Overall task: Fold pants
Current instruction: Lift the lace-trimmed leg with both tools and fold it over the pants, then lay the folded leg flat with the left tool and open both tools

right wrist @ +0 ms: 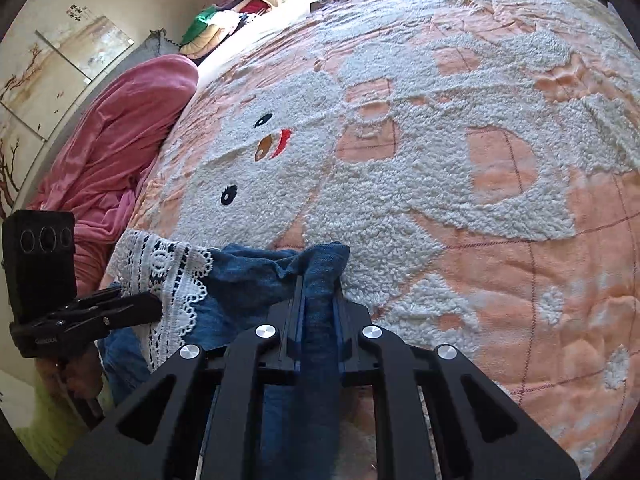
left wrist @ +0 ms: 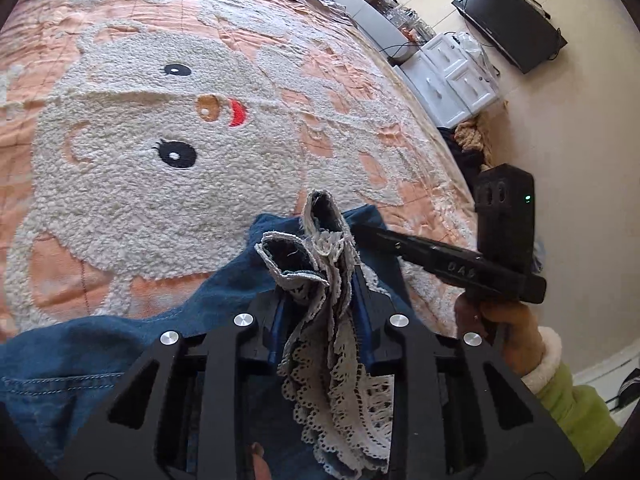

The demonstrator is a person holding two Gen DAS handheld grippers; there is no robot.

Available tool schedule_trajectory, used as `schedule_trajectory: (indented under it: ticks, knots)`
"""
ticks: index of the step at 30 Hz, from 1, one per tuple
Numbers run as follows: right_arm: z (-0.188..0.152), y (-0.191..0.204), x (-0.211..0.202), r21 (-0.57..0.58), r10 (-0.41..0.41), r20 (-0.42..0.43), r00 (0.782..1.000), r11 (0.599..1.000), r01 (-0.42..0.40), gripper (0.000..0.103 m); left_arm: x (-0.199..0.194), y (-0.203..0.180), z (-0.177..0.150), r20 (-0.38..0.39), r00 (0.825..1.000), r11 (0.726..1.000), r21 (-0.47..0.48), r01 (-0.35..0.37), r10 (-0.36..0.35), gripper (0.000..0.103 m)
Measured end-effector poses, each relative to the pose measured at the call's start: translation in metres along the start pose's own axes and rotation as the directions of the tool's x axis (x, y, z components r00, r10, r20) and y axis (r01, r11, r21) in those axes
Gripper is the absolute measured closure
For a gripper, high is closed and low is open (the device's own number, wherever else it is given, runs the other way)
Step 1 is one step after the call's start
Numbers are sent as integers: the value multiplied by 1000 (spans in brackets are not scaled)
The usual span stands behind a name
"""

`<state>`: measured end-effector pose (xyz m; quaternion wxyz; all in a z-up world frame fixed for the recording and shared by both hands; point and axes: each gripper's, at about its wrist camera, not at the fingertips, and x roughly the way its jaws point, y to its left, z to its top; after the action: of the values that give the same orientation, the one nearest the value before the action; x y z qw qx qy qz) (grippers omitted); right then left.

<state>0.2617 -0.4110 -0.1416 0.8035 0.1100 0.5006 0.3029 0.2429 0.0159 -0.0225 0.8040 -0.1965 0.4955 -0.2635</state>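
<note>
Open bedspread (right wrist: pixel 500 208) ahead; pink blanket (right wrist: pixel 120 140) leftward

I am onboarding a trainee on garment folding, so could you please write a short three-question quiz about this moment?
1. True or false: the left gripper has its jaws shut on the white-lace-trimmed hem of the blue denim pants.
2. What does the right gripper hold?
A. the pink blanket
B. a bunched fold of blue denim
C. nothing
3. Fill in: the pants lie on a peach bedspread with a fluffy white ____ face.

Key: 1 true; 2 B; 3 bear.
</note>
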Motion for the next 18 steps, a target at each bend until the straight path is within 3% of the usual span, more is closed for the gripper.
schedule_trajectory:
  ticks: [2, 4, 7, 11, 13, 18]
  knots:
    - [-2, -1, 1, 5, -34, 19, 999, 999, 34, 90, 5, 7, -2, -7, 999, 998, -17, -53, 53, 83]
    - [-5, 2, 8, -29, -87, 2, 996, 996, 87, 83, 11, 14, -3, -13, 998, 997, -46, -60, 60, 79]
    - [-11, -1, -8, -9, -60, 44, 997, 998, 60, 58, 4, 17, -8, 12, 999, 997, -68, -37, 38, 67]
    - [-34, 11, -57, -104, -54, 158, 986, 992, 71, 52, -21, 10, -24, 43, 999, 997, -73, -30, 33, 55]
    - [-55, 23, -75, -191, -10, 166, 986, 981, 43, 47, -33, 4, -37, 54, 998, 996, -82, -22, 27, 51]
    - [-118, 58, -102, -436, 9, 183, 983, 897, 73, 46, -50, -14, -83, 36, 999, 995, -100, -13, 16, 50]
